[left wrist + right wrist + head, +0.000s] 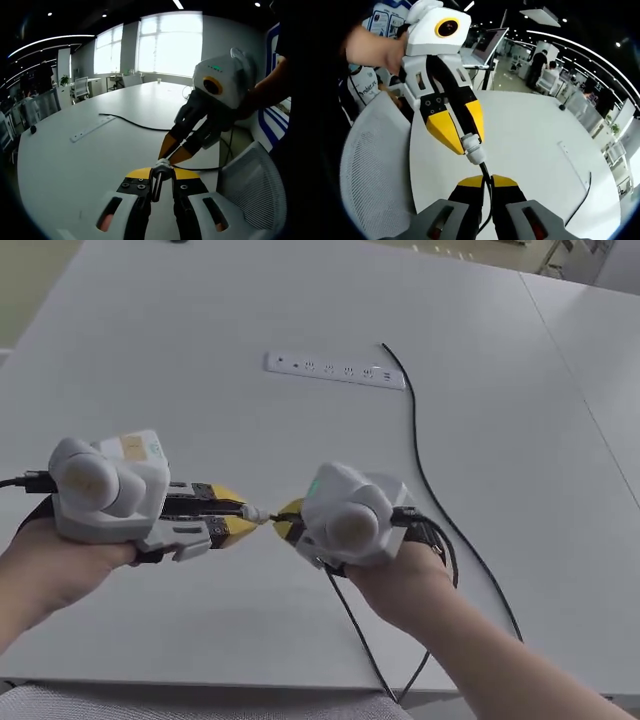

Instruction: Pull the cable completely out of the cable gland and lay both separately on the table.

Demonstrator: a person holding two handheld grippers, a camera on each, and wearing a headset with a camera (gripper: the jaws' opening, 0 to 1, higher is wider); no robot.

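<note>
Two claws: left claw [161,176] grips the cable gland [472,146], right claw [487,181] the cable [484,168]; head view shows a power strip [335,370].

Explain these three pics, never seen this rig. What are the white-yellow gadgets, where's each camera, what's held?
No robot here: a person holds a two-jaw gripper in each hand. The head view comes from a headset camera looking down at a white table. The two round pictures come from a fisheye camera on each gripper, looking along its own jaws, so each sees the other gripper. The left gripper is shut on a small white cable gland. The right gripper is shut on the black cable entering it. Both are held above the table. On the table lie a white power strip and its black cord.
</note>
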